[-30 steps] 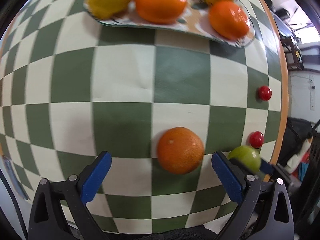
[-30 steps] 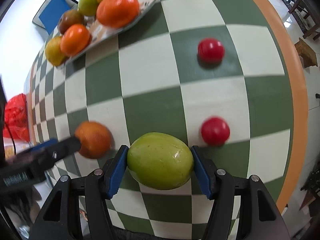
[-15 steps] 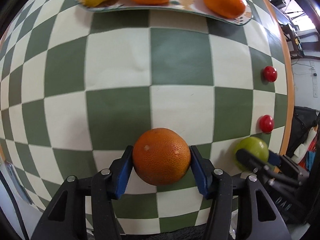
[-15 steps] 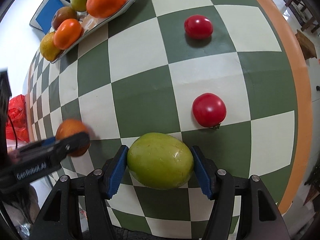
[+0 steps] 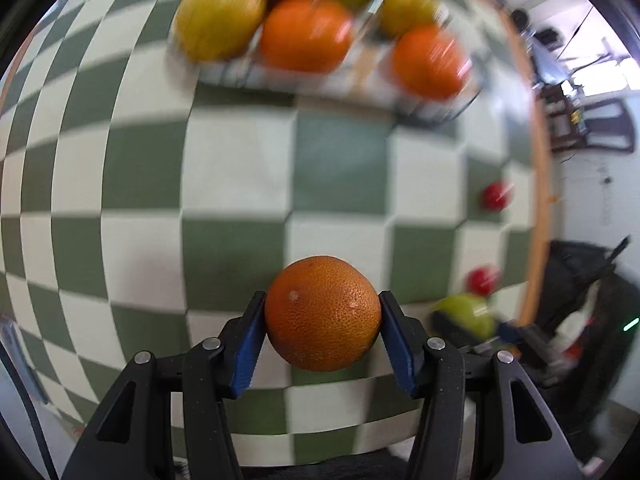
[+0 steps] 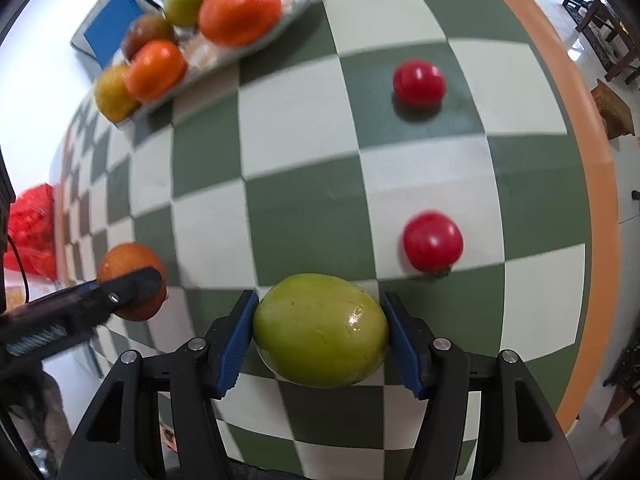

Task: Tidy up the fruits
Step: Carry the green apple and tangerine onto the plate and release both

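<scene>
My left gripper is shut on an orange, held above the checkered table. My right gripper is shut on a green fruit, also lifted. The orange shows at the left of the right wrist view, and the green fruit at the right of the left wrist view. A plate holding several oranges, lemons and a green fruit sits at the far side of the table; it also shows in the right wrist view. Two red tomatoes lie on the table to the right.
The green and cream checkered table has an orange rim on its right. A red mesh bag lies at the left edge. A blue chair seat stands beyond the plate. Dark furniture stands past the table's right edge.
My left gripper closed on the orange and lifted it toward the plate. My right gripper kept hold of the green fruit and also moved forward, so the plate and tomatoes look nearer.
</scene>
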`<state>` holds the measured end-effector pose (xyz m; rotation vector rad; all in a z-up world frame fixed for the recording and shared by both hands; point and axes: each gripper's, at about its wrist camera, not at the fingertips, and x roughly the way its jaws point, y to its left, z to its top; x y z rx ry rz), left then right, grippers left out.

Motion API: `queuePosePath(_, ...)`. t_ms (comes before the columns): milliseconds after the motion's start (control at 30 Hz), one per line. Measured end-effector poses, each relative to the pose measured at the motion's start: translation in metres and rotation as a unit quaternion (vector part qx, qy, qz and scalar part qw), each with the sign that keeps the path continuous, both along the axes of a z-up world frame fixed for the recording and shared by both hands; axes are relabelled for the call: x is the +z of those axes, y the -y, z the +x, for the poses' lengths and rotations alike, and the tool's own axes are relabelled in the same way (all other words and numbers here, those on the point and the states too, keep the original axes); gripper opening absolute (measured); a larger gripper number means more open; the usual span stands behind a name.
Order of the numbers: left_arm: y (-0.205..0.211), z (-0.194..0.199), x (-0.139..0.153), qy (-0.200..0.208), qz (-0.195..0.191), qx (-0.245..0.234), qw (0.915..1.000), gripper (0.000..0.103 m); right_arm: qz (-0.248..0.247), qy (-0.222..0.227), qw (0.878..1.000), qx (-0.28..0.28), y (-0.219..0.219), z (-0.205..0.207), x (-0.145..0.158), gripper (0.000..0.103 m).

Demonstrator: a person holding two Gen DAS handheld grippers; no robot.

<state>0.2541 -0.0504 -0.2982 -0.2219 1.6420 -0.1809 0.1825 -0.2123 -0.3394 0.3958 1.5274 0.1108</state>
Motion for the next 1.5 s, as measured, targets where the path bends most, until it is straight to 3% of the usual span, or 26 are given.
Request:
queuePosePath(133,0.013,0.06,0.035,0.025,-0.033,0.001,0.9991,0.052,0.024,0.037,0.999,-0.019,0.009,0.032,0.028,0.065)
queuePosePath(200,0.024,0.096,0.042,0.031,-0.031,-0.002,0.999,0.052,0.025,0.057,0.998,-0.022,0.014,0.057,0.042,0.065)
queuePosePath(333,0.044,0.158,0.034,0.021,0.01,-0.072,0.9971,0.053,0.003,0.092,0.996,-0.004,0.02,0.116,0.059,0.065)
queuePosePath(433,0.048,0.186,0.027,0.013,0.058,-0.139,0.9885,0.053,-0.016,0.095,0.995,0.018,0.021,0.158,0.058,0.065)
queuePosePath(600,0.052,0.197,0.008,-0.012,0.085,-0.191,0.978,0.053,-0.032,0.086,0.995,0.037,0.024,0.202,0.047,0.065)
queuePosePath(900,0.039,0.215,0.0,-0.048,0.041,-0.144,0.9876,0.053,-0.022,0.072,0.996,0.052,0.022,0.23,0.023,0.067)
queuePosePath(1033,0.024,0.22,0.01,-0.035,0.021,-0.104,0.9938,0.083,0.015,0.075,0.997,0.028,0.029,0.233,0.02,0.083)
queuePosePath(1200,0.003,0.217,0.022,-0.013,0.019,-0.064,0.9977,0.085,0.028,0.072,0.997,0.015,0.032,0.231,0.019,0.083)
queuePosePath(1300,-0.003,0.208,0.027,0.012,0.029,-0.043,0.9985,0.085,0.012,0.08,0.997,0.014,0.031,0.225,0.027,0.084)
queuePosePath(1333,-0.007,0.203,0.03,0.021,0.033,-0.033,0.9987,0.085,-0.001,0.083,0.996,0.017,0.029,0.222,0.031,0.089)
queuePosePath(1400,-0.014,0.191,0.033,0.042,0.06,-0.018,0.9972,0.085,-0.026,0.087,0.996,0.022,0.024,0.214,0.036,0.098)
queuePosePath(1500,-0.023,0.169,0.032,0.064,0.095,-0.004,0.9935,0.085,-0.073,0.099,0.992,0.029,0.015,0.196,0.048,0.098)
